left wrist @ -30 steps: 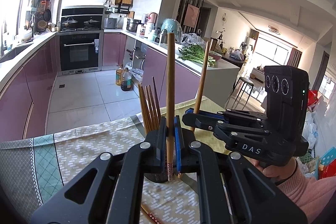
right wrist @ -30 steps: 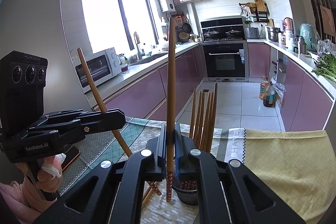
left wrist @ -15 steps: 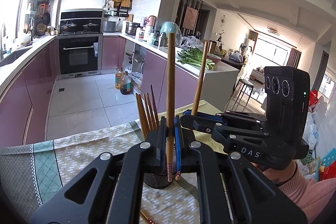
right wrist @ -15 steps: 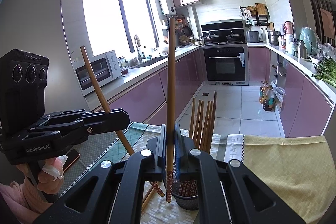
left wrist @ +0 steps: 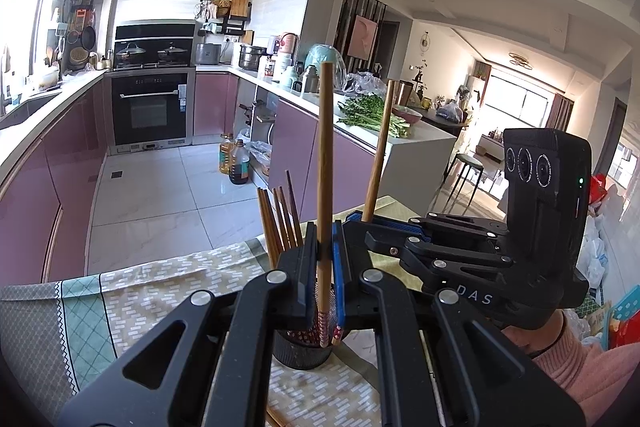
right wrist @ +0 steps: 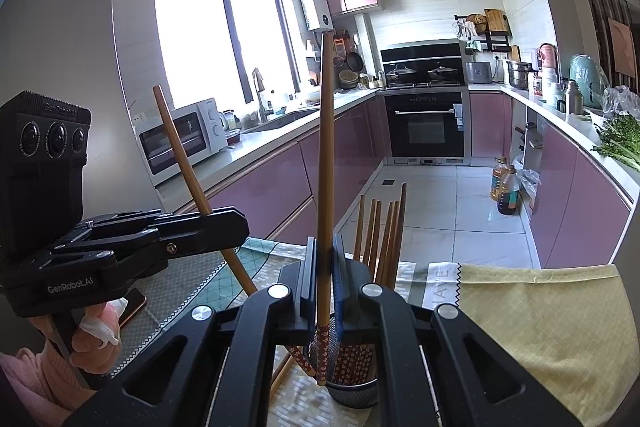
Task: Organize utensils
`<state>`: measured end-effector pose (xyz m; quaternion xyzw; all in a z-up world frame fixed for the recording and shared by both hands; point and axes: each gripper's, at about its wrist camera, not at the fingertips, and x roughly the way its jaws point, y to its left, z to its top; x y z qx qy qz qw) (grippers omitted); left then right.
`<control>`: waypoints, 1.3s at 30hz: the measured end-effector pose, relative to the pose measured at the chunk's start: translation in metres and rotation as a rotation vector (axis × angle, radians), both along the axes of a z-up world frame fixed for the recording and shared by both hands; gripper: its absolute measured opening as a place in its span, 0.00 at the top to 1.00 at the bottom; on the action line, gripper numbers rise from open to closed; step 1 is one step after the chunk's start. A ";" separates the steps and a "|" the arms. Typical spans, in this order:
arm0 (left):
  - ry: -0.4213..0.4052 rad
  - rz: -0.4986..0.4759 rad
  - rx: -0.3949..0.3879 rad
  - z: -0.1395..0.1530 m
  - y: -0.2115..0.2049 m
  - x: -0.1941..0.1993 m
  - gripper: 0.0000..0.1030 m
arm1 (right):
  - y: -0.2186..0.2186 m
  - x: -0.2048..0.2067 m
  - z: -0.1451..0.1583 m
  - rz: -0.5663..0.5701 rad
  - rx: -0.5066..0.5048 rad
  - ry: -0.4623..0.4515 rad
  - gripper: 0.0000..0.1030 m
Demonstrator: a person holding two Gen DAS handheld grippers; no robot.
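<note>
While each gripper's jaws clamp one chopstick upright over the holder (left wrist: 301, 349), a tilted release could send a tip past the rim onto the counter (left wrist: 168, 291). The left chopstick (left wrist: 325, 163) and right chopstick (right wrist: 326, 155) are long, brown, with patterned red tips.

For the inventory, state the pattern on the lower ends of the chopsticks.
Red with small pale flowers on the chopsticks, best seen in the right wrist view.

Two held chopsticks (left wrist: 325, 163), about five in one holder (left wrist: 298, 351), two tongs (left wrist: 327, 251).
</note>
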<state>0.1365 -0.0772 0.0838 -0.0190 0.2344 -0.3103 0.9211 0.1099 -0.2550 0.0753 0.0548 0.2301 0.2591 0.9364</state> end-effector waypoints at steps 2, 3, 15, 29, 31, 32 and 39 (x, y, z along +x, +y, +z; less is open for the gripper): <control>0.000 0.000 0.001 0.000 0.000 0.000 0.93 | -0.001 0.001 0.001 -0.002 0.000 0.001 0.94; 0.000 0.001 0.001 0.000 0.000 0.000 0.93 | -0.001 0.002 0.001 -0.004 0.000 0.002 0.94; 0.008 0.004 0.004 -0.001 -0.003 0.002 0.93 | 0.002 0.009 -0.001 -0.022 -0.007 0.007 0.94; 0.019 0.010 0.011 -0.002 -0.008 0.007 0.93 | 0.002 0.021 -0.011 -0.047 -0.010 0.030 0.94; 0.023 0.011 0.013 -0.003 -0.009 0.008 0.93 | 0.002 0.022 -0.013 -0.048 -0.010 0.033 0.94; 0.024 0.011 0.013 -0.004 -0.010 0.009 0.93 | 0.002 0.023 -0.014 -0.050 -0.010 0.035 0.94; 0.033 0.012 0.022 -0.004 -0.013 0.011 0.93 | 0.003 0.027 -0.019 -0.055 -0.014 0.048 0.94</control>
